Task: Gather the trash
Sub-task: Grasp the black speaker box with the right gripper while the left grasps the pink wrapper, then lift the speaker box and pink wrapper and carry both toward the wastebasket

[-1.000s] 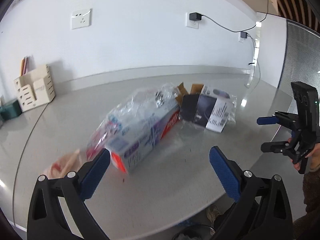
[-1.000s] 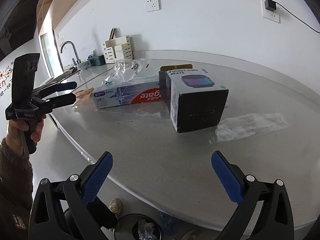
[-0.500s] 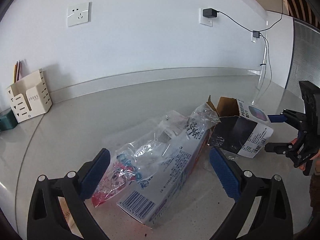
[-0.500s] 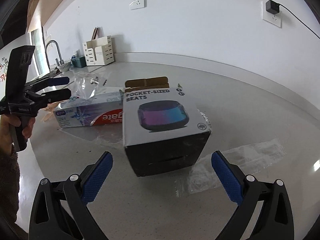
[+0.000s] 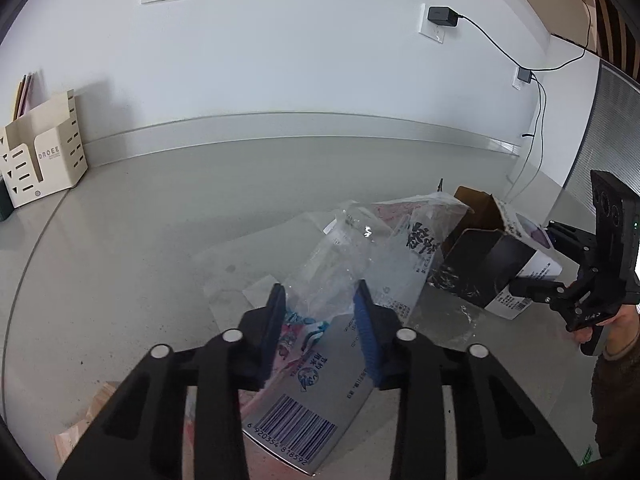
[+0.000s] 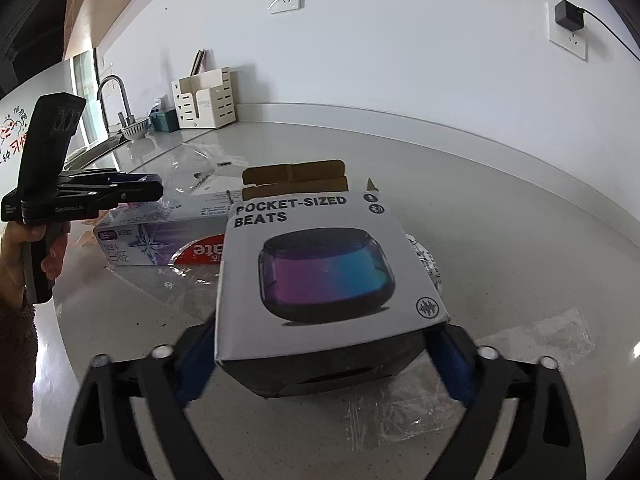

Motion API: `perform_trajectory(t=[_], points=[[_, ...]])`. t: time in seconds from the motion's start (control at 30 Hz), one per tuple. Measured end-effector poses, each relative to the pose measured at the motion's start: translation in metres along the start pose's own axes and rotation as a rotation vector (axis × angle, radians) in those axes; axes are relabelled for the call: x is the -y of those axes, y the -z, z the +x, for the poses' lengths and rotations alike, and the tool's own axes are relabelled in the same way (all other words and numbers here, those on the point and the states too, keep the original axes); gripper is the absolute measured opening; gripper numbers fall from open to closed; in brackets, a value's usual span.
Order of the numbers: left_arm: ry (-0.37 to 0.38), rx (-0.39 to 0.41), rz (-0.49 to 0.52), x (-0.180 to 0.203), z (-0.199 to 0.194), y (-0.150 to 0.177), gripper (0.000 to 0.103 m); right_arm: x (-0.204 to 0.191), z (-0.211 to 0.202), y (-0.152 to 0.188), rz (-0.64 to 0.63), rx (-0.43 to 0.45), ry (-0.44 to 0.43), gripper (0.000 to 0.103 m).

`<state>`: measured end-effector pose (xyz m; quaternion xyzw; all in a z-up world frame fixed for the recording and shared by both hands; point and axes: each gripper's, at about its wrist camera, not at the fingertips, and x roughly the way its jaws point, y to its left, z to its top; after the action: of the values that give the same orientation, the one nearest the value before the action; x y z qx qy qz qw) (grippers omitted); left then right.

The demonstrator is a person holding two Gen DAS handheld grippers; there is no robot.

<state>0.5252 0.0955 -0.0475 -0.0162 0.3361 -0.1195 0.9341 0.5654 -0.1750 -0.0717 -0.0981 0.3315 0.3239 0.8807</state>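
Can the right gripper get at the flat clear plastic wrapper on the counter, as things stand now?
Probably not yet. The right gripper is closed around the black and white speaker box. The flat clear plastic wrapper lies beside it, nothing on top.

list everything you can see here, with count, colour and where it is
speaker box: 1, white top, black sides, between right gripper's fingers
toothpaste box: 1, silver-red, left of speaker box
clear plastic bag: 1, transparent, over toothpaste box
flat plastic wrap: 1, clear, counter right of speaker box
organizer: 1, cream, against wall
faucet: 1, chrome, far left
charger: 1, black, wall socket
counter: 1, grey
left gripper: 1, black, blue pads, closed on bag
right gripper: 1, black, around speaker box
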Motion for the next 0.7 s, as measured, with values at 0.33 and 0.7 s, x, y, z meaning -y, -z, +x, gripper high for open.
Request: perform_trajectory(t=[0.33,0.7], points=[[0.020,0.121,-0.023,-0.005,-0.036,-0.007,0.007,0.000,-0.009,-0.017,0.028,0.067,0.000,0.082],[0.010,0.208,0.003,0.011,-0.088,-0.008,0.006,-0.007,-0.037,-0.023,0.052,0.141,0.001,0.081]])
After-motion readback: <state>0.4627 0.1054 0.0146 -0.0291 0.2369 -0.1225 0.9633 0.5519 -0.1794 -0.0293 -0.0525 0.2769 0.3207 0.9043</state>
